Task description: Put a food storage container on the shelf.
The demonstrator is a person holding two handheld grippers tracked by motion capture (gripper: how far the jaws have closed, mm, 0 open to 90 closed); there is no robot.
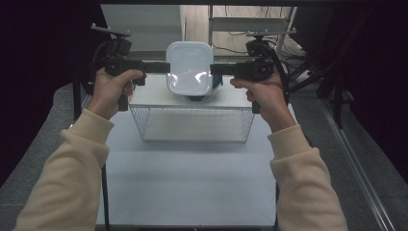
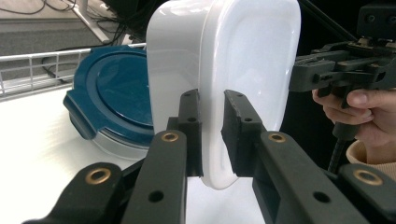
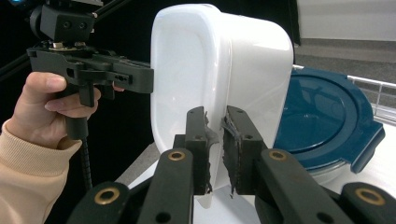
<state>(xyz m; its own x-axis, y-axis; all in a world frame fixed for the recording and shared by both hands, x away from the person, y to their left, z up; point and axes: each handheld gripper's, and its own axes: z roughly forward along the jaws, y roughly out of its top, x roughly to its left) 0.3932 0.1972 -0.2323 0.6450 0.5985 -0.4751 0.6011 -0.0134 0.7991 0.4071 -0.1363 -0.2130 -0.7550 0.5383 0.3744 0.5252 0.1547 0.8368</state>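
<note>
Above the wire rack [image 1: 192, 122], both raised hands' fingers pinch the white container [image 1: 189, 67] between them.

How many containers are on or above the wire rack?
2. The white tub is held up between the left gripper and right gripper; the blue-lidded container sits on the rack top behind it.

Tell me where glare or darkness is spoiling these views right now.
High view: a bright glare patch on the white container, with black surroundings swallowing the edges. Left gripper view: sheen washes out the container's wall. Right gripper view: the blue lid reads clearly, the background behind is dark.
</note>
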